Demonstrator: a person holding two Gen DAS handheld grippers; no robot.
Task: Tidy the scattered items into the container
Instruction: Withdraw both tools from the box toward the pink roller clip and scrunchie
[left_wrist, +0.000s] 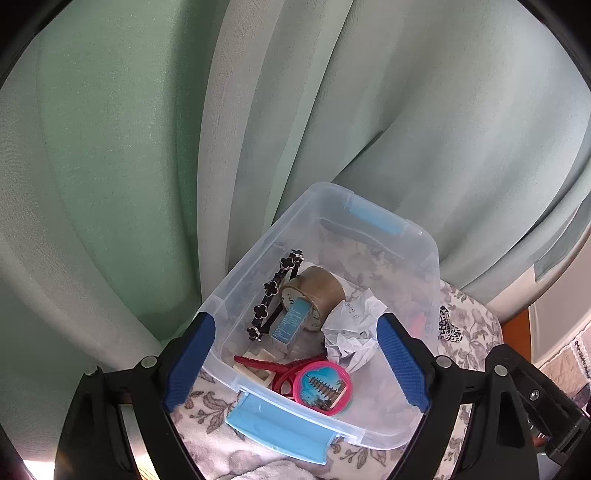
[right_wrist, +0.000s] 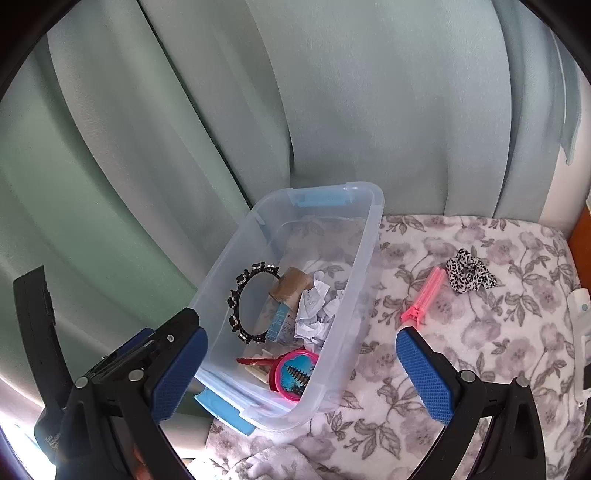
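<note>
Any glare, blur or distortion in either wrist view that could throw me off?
Left wrist: sharp, fisheye-bent, dark corners; sunlit glare bottom left; clear container wall dims the contents. Right wrist: also sharp, blown-out glare bottom left; pink clip and leopard scrunchie evenly lit.

Pretty clearly a home, most likely a bedroom. A soft fleecy blanket (right_wrist: 461, 332) with a grey floral print is spread over what looks like a bed, and long pale green curtains (right_wrist: 332, 110) are hung right behind it, filling the whole background. Personal bits are scattered about: a leopard-print scrunchie (right_wrist: 469, 275) and a pink hair clip (right_wrist: 424, 295) are left lying on the blanket, and a black flower headband (left_wrist: 275, 295), a roll of brown tape (left_wrist: 314, 295), crumpled paper (left_wrist: 354, 332) and a little pink-rimmed mirror (left_wrist: 321, 387) are kept in a clear plastic storage box (right_wrist: 365, 258) with blue latches.
</note>
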